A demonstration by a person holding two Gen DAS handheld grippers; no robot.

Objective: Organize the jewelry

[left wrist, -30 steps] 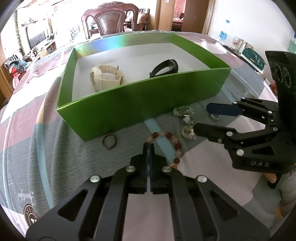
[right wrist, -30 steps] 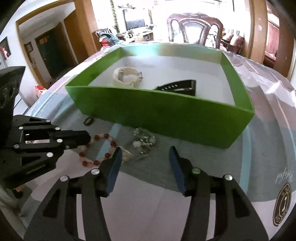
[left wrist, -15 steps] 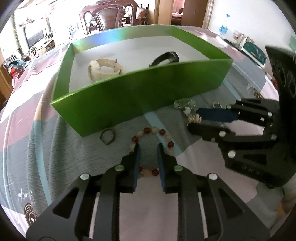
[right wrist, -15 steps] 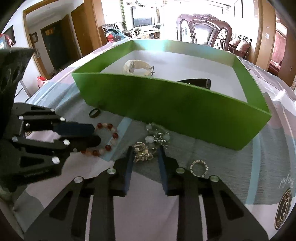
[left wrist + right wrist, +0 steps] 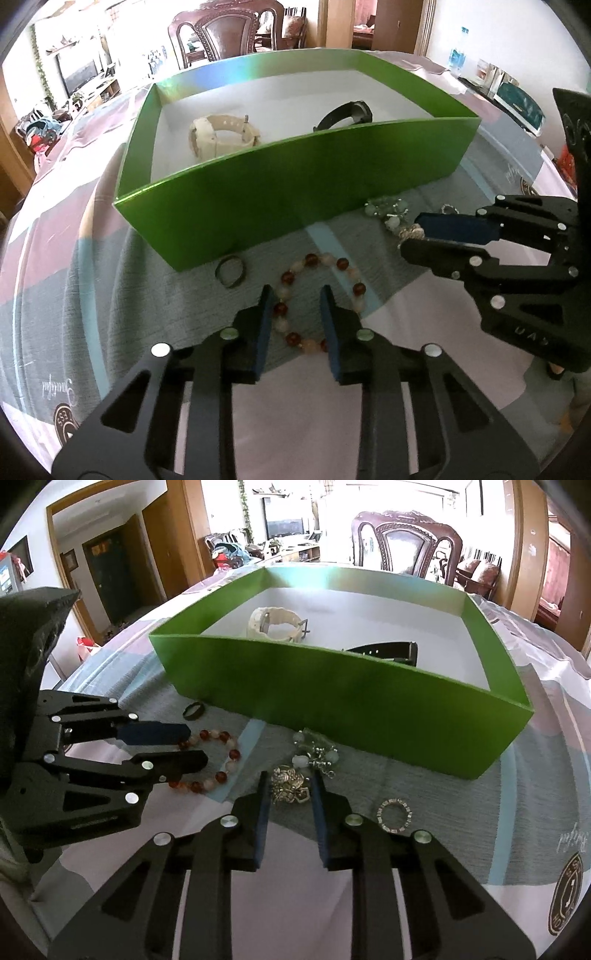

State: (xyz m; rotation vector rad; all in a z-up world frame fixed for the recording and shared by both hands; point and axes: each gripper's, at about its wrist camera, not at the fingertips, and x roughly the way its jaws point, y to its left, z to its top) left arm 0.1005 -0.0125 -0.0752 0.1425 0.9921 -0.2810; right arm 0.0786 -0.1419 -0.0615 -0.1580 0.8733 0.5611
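Observation:
A green box [image 5: 295, 195] holds a cream watch [image 5: 221, 134] and a black watch [image 5: 345, 114]. In front of it on the cloth lie a red and white bead bracelet [image 5: 321, 291], a dark ring [image 5: 231, 271], a gold trinket [image 5: 290, 788], a silver bead chain [image 5: 317, 755] and a sparkly ring [image 5: 394, 815]. My left gripper [image 5: 295, 295] is open, its fingers either side of the bracelet's near part. My right gripper [image 5: 290, 781] is partly open around the gold trinket; it also shows in the left wrist view [image 5: 417, 234].
The table has a striped cloth [image 5: 480, 812] with round logos. The box's near wall [image 5: 332, 698] stands just behind the jewelry. Wooden chairs [image 5: 406, 539] stand beyond the far table edge.
My left gripper has opened and moved forward over the bead bracelet. My right gripper has narrowed and moved forward around the gold trinket.

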